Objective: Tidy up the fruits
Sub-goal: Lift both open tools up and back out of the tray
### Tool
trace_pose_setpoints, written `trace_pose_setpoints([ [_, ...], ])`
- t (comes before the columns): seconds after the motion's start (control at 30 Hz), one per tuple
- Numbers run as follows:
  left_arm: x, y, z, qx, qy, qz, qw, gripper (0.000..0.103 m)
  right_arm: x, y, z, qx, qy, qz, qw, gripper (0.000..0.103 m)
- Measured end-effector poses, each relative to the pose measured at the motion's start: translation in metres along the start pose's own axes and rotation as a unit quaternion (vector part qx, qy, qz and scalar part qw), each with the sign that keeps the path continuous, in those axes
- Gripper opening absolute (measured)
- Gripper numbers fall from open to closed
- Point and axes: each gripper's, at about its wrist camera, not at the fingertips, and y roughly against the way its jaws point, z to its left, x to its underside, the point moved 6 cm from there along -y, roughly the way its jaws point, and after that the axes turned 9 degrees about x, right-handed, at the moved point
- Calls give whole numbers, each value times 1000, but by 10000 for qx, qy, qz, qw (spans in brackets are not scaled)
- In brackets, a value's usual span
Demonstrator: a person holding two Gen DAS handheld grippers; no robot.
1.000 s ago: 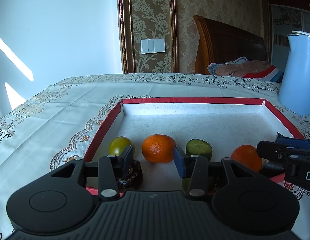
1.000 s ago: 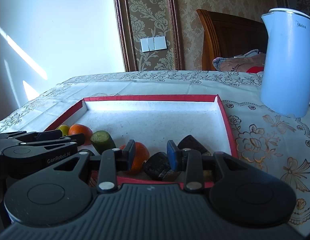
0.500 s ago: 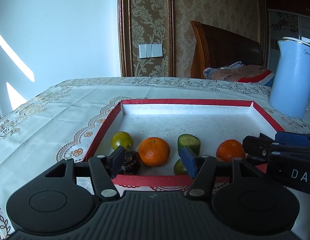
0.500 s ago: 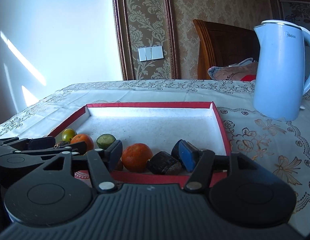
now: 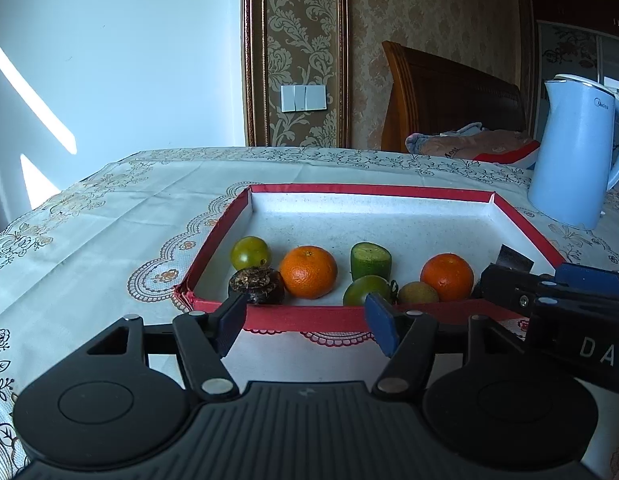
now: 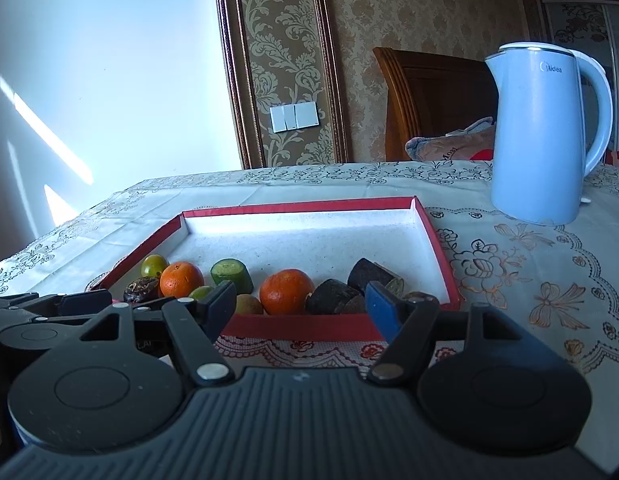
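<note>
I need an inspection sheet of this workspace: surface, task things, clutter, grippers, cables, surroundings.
Surface: patterned tablecloth, flat.
Job's things: red-rimmed tray holds two oranges, green fruits, a cut green piece, dark pieces, all along its near edge.
Clutter: blue kettle beside the tray.
Grippers: left gripper and right gripper opening, nothing between the jaws, both short of the tray.
Cables: nothing seen.
Surroundings: wall switch, wooden headboard.

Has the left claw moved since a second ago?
Yes. The left claw has backed out of the red-rimmed tray; its tips now sit outside the near rim, jaws opening, nothing between them.
</note>
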Motion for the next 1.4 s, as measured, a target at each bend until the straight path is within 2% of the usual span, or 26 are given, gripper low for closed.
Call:
trace_pose_setpoints([
  [0.07, 2, 1, 1, -49, 10, 52, 10000, 72, 2, 2, 0, 28, -24, 10, 10000, 72],
  [0.17, 5, 3, 4, -131, 54, 88, 9999, 72, 3, 7, -1, 112, -80, -63, 9999, 80],
  [0.23, 7, 4, 4, -161, -5, 120, 9998, 73, 3, 9, 1, 114, -96, -96, 9998, 81],
  [0.33, 9, 6, -2, -124, -187, 106, 9997, 80, 5, 13, 3, 111, -67, -139, 9998, 88],
  [0.5, 10, 11, -6, -244, -353, -20, 9991, 84, 6, 17, 4, 121, -76, -184, 9997, 88],
  [0.8, 8, 12, 3, -198, -49, 28, 9998, 85, 5, 20, -1, 214, -170, -294, 9992, 88],
  [1.1, 8, 17, -1, -221, -117, -81, 9997, 87, 7, 11, -10, 421, -316, -165, 9985, 88],
  [1.2, 7, 19, 2, -190, -38, -139, 9997, 88, 9, 8, -12, 507, -325, -76, 9982, 93],
  [1.4, 7, 18, 6, -177, 87, -134, 9997, 90, 11, 7, -12, 497, -326, -62, 9982, 93],
])
